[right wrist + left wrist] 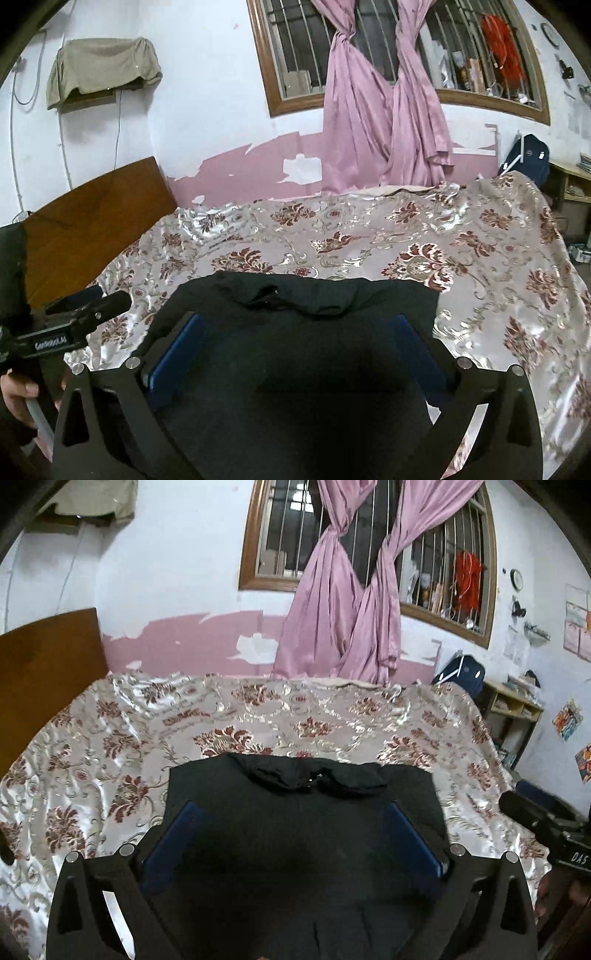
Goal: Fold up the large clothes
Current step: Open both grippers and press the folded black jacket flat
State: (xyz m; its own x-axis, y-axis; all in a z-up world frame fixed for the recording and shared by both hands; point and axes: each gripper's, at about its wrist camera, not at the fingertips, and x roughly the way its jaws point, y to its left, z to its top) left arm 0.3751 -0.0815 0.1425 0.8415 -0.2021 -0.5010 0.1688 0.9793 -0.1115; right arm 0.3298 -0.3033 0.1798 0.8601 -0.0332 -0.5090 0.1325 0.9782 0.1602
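Observation:
A black garment (pixel 295 834) lies flat on the floral bedspread (pixel 258 716), its collar (pixel 317 775) at the far edge. My left gripper (pixel 291 812) is open above it, its blue pads (pixel 181 834) wide apart with nothing between them. In the right wrist view the same garment (pixel 295 354) fills the near middle with its collar (pixel 288 295) far. My right gripper (pixel 299 328) is open above it, blue pads (pixel 181 354) spread. Each gripper shows at the edge of the other's view: the right gripper (pixel 546 830) and the left gripper (pixel 74 325).
The bed carries a shiny floral bedspread (pixel 443 243). A wooden headboard (pixel 48 672) stands at the left. Pink curtains (pixel 351 620) hang before a barred window. A shelf (pixel 513 709) and a dark bag (pixel 461 674) stand at the right.

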